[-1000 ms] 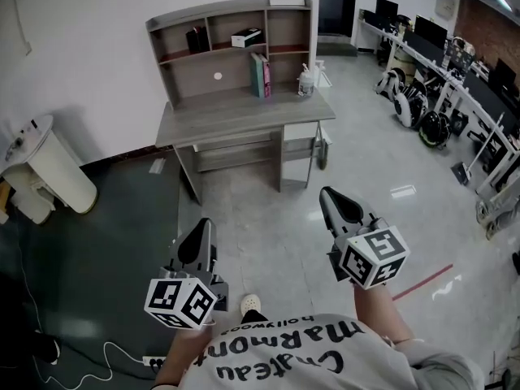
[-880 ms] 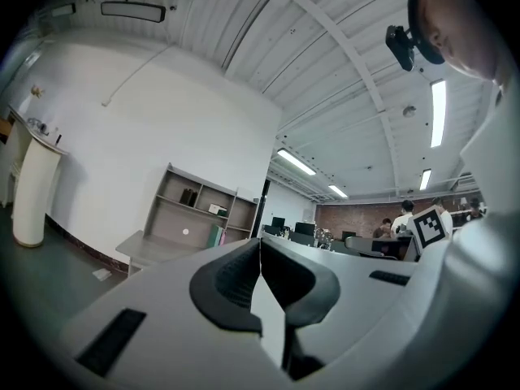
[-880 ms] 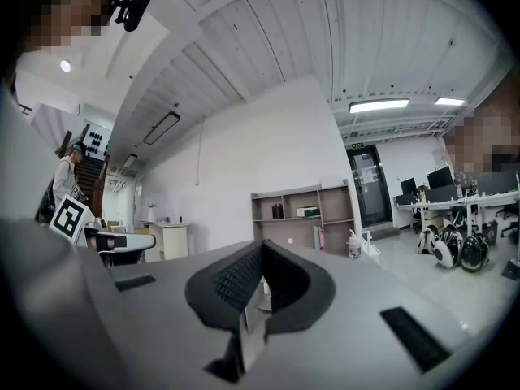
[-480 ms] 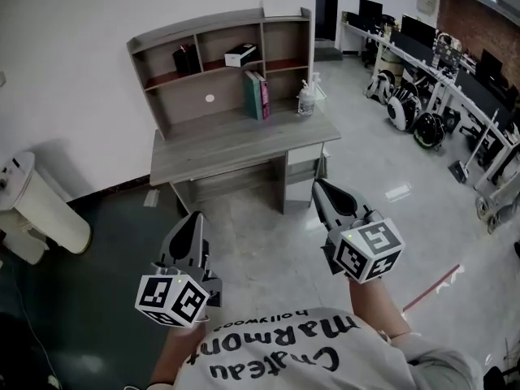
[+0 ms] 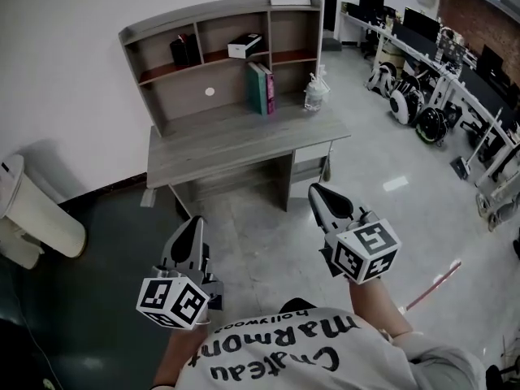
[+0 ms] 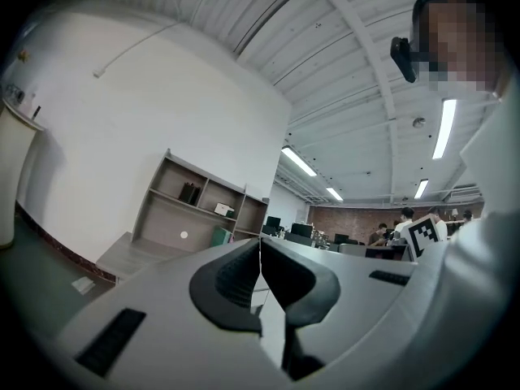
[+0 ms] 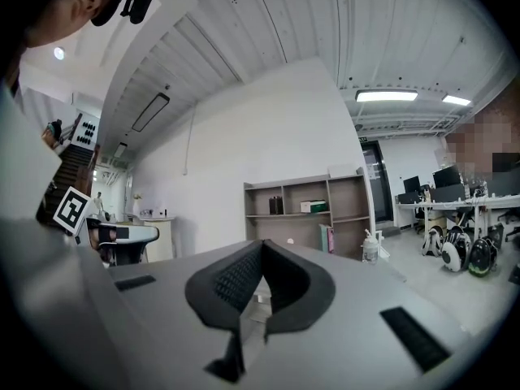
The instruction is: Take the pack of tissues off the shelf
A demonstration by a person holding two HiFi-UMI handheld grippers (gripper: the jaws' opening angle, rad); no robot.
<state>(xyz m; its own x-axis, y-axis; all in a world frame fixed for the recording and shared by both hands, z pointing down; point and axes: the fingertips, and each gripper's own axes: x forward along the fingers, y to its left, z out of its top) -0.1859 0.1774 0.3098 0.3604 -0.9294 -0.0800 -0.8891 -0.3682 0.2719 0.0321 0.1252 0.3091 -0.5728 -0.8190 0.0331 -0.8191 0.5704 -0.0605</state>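
Our left gripper (image 5: pixel 193 224) and right gripper (image 5: pixel 318 193) were clenched, empty. The white boxed pack of tissues (image 5: pixel 244 47) sat in the upper middle compartment of the grey wooden shelf (image 5: pixel 213 15).

Open floor (image 5: pixel 262 227) leads to the desk (image 5: pixel 236 140) under the shelf (image 5: pixel 213 11).

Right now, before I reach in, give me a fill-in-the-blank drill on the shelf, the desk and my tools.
The pack of tissues lies in the ____ of the shelf's three upper compartments. The left tool and right tool are both ____, holding nothing. The green and pink books stand ____ on the desk.
Missing: middle; shut; upright.
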